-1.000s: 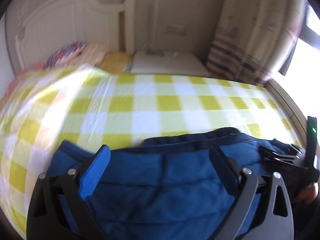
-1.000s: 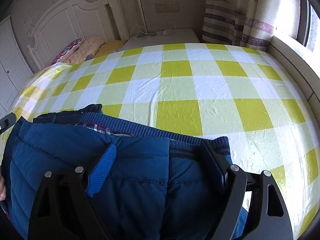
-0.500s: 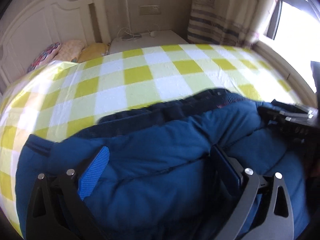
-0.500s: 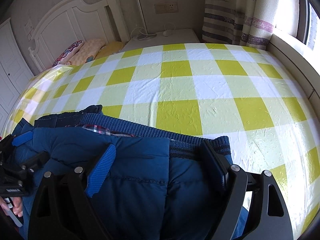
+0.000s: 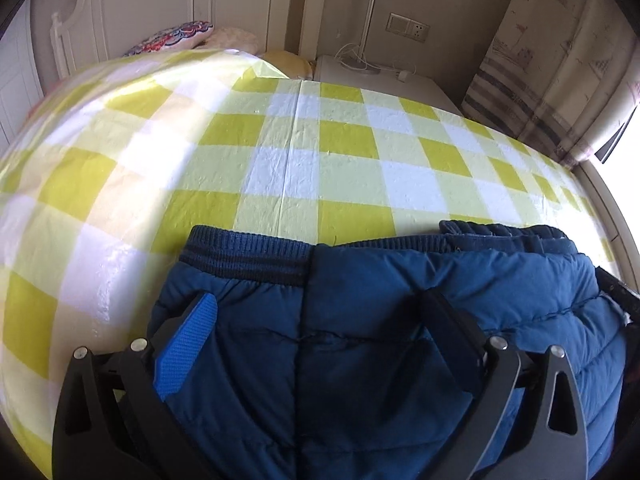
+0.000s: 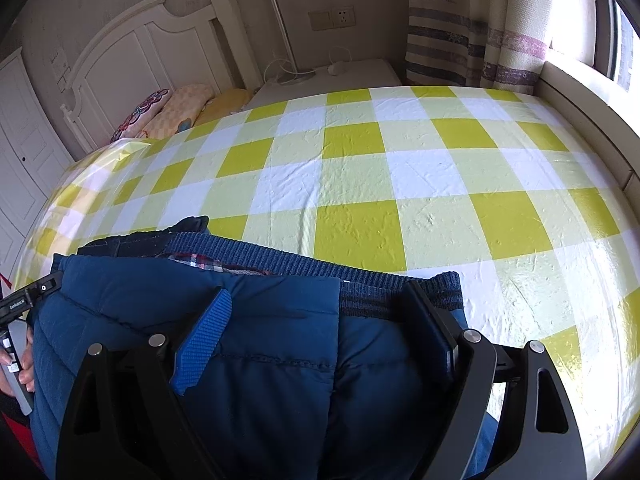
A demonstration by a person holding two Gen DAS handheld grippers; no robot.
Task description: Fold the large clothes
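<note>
A blue padded jacket with a dark ribbed hem lies folded on the yellow-and-white checked bed cover. My left gripper hangs just above the jacket near its hem, jaws wide apart, nothing between them. In the right wrist view the jacket shows a plaid lining at its far edge. My right gripper is also open over the jacket's right part. The left gripper's body and a hand show at that view's left edge.
A white headboard and pillows are at the far end. A white bedside table with cables stands beside striped curtains. A window ledge runs along the bed's right side.
My left gripper has swung across the jacket, from its left part to the hem end, and now faces the headboard. My right gripper has stayed in place over the jacket.
</note>
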